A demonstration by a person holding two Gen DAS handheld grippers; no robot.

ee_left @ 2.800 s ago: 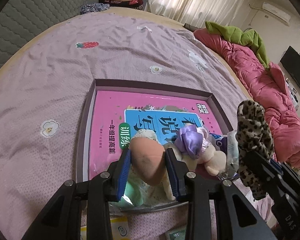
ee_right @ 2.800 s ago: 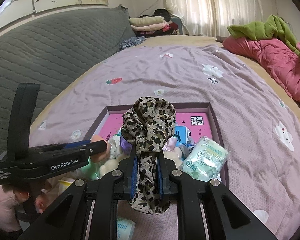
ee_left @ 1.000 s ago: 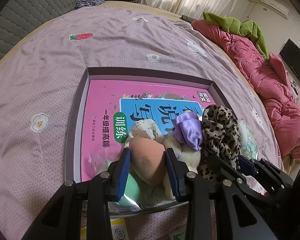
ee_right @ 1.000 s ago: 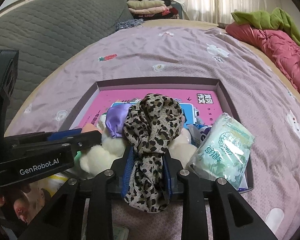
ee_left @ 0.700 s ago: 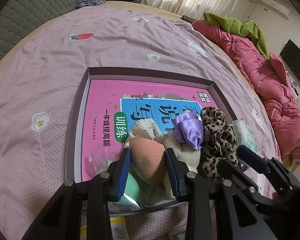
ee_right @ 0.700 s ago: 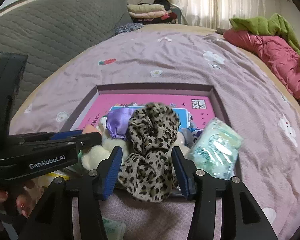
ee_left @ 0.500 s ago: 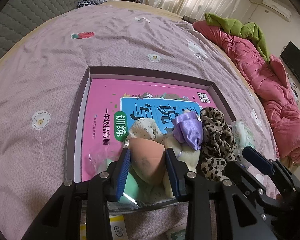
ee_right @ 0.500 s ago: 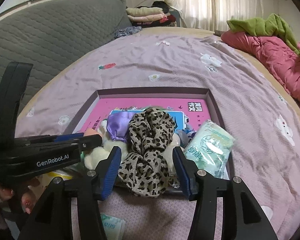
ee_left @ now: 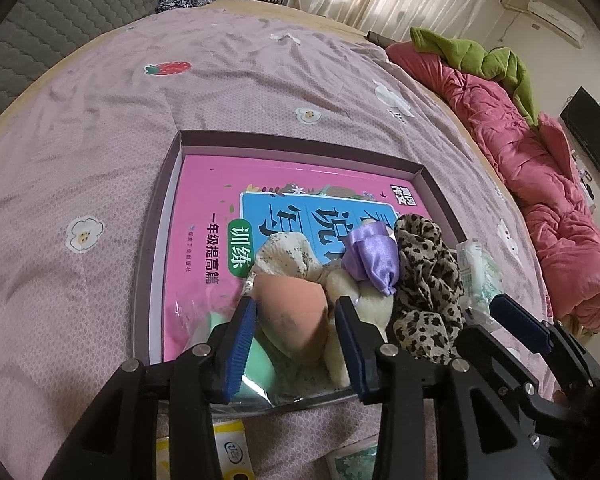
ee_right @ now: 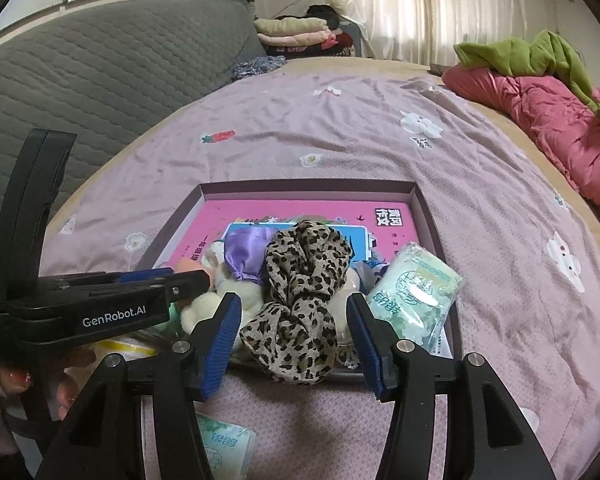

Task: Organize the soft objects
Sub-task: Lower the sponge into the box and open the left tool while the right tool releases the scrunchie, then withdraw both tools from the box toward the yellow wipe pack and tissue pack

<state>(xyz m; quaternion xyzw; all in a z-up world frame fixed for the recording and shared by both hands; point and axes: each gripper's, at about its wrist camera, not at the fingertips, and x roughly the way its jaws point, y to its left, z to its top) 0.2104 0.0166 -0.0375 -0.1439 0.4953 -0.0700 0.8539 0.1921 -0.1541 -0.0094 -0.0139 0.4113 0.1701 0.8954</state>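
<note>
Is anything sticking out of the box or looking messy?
Yes. The leopard scrunchie droops over the box front edge onto the bed, and the tissue pack leans tilted on the right wall instead of lying flat.

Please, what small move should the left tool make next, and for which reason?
Probably finish opening and draw back. The left tool has its jaws opening around the peach sponge, which already sits in the box beside the leopard scrunchie, so only the release seems to remain.

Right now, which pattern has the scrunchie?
Leopard print, black spots on tan scrunchie; clearest in the right wrist view.
</note>
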